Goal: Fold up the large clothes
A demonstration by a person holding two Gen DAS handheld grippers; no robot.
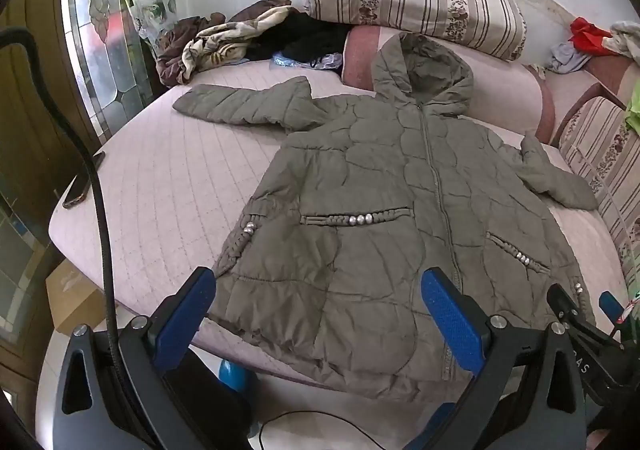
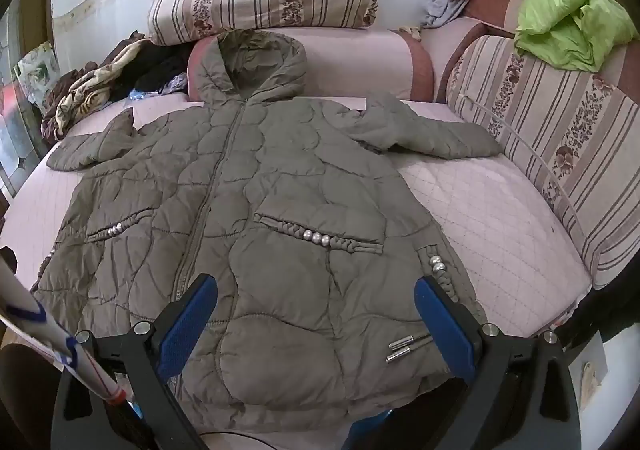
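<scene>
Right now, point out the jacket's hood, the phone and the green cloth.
hood [image 1: 424, 66], left wrist view, on its dark inner lining.
phone [image 1: 82, 182], left wrist view, mid-body at the bed's edge.
green cloth [image 2: 568, 18], right wrist view, centre of the crumpled heap.

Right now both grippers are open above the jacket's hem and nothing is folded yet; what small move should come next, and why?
Probably reach the left gripper out to the sleeve stretched toward the window side, to fold it in first. The jacket lies flat, front up, zipped, both sleeves spread outward on the bed. The right gripper also stands open and holds nothing, so its sleeve could follow.
</scene>
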